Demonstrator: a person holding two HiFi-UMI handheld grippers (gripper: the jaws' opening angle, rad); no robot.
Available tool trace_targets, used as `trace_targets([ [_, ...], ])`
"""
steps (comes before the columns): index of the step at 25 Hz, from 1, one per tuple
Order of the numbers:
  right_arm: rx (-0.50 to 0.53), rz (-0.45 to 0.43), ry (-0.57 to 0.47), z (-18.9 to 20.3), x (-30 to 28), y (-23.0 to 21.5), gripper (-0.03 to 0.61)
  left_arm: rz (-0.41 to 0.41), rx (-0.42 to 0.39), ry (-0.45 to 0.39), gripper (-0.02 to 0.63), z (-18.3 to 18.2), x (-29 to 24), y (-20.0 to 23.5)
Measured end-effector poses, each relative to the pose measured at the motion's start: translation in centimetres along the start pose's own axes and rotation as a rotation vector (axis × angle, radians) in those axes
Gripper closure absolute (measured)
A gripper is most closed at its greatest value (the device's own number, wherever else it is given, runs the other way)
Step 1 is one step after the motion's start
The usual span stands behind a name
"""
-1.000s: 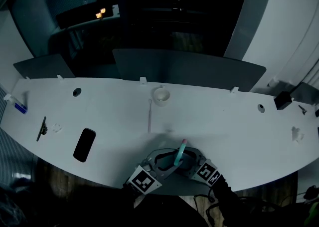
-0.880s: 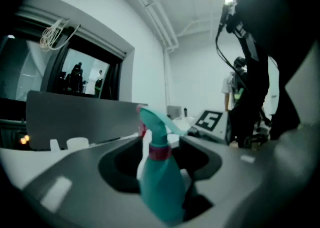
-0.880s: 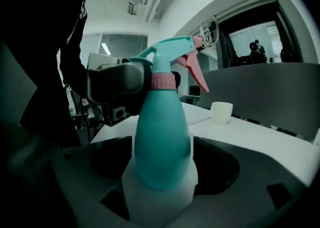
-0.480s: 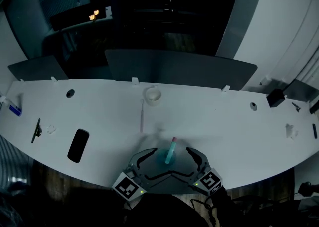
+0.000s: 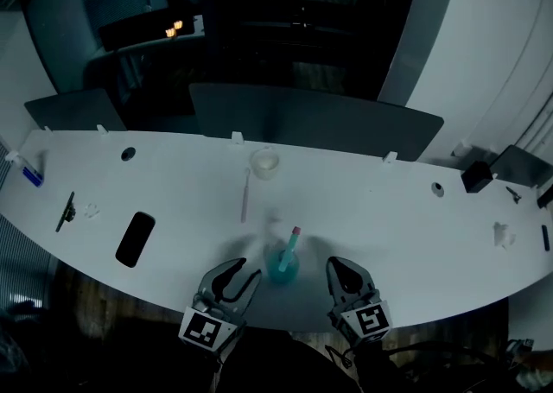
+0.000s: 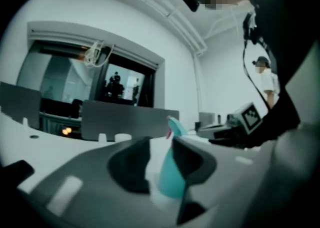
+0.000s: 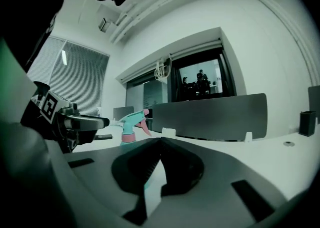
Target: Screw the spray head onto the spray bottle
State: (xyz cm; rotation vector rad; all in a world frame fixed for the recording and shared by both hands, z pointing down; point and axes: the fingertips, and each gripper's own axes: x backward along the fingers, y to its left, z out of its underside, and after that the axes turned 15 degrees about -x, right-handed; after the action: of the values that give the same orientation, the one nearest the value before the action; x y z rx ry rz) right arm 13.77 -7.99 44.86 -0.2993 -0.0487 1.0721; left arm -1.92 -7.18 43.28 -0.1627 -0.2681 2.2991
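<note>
1. Your teal plastic spray bottle (image 5: pixel 282 266) stands upright near the front edge of the white curved table (image 5: pixel 397 210), between your two tools and touching neither. The teal spray head (image 5: pixel 292 239) already sits on its neck. How tightly it is screwed on cannot be told.
2. Your left gripper (image 5: pixel 242 270) has its jaws partway apart and they have just been closing. The bottle shows beyond the gap, not pinched.
3. Your right gripper (image 5: pixel 335 263) has just closed its jaws fully, and they hold nothing.
4. Expect the bottle to be light, smooth, thin-walled and probably top-heavy. It may skid or tip at a nudge and dent under a hard squeeze.
5. Take the body at mid-height with your left gripper, gently. Reopen the right and grip the pink collar, not the trigger.
</note>
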Motion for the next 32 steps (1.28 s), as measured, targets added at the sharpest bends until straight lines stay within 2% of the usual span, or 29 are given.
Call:
trace_targets([
  [1, -0.003, 0.008, -0.010, 0.0, 0.3, 0.0, 0.574, -0.059, -0.008, 0.008, 0.565, 0.0, 0.4, 0.3],
  [2, -0.008, 0.007, -0.019, 0.0, 0.5, 0.1, 0.574, -0.103, -0.012, 0.011, 0.609, -0.1, 0.7, 0.5],
  [4, 0.005, -0.001, -0.031, 0.1, 0.7, 0.8, 0.574, -0.156, -0.021, 0.010, 0.610, -0.2, 1.0, 0.3],
  [8, 0.123, 0.033, -0.088, -0.8, 1.2, 2.6, 0.574, -0.235, -0.071, 0.001, 0.610, -1.1, 1.7, 0.0],
  [10, 0.171, 0.054, -0.127, -1.5, 1.7, 3.6, 0.574, -0.275, -0.064, 0.009, 0.610, -1.1, 2.4, 0.2],
  [13, 0.194, 0.089, -0.195, -2.6, 2.7, 5.3, 0.572, -0.324, -0.045, -0.007, 0.611, -1.2, 3.7, 0.8],
  [16, 0.209, 0.137, -0.235, -3.1, 4.3, 6.9, 0.574, -0.359, -0.048, -0.043, 0.611, -2.7, 5.2, 0.6],
  [21, 0.216, 0.185, -0.280, -3.0, 7.5, 10.9, 0.574, -0.350, -0.117, -0.078, 0.611, -4.8, 9.6, -1.2],
  [24, 0.205, 0.208, -0.312, -2.9, 10.0, 13.7, 0.574, -0.342, -0.130, -0.091, 0.611, -5.7, 13.2, -2.6],
  [29, 0.207, 0.233, -0.324, -1.9, 14.0, 17.7, 0.574, -0.318, -0.200, -0.083, 0.611, -6.5, 18.1, -4.7],
  [32, 0.218, 0.241, -0.328, -1.6, 16.1, 19.5, 0.574, -0.333, -0.176, -0.108, 0.611, -7.3, 20.1, -5.5],
])
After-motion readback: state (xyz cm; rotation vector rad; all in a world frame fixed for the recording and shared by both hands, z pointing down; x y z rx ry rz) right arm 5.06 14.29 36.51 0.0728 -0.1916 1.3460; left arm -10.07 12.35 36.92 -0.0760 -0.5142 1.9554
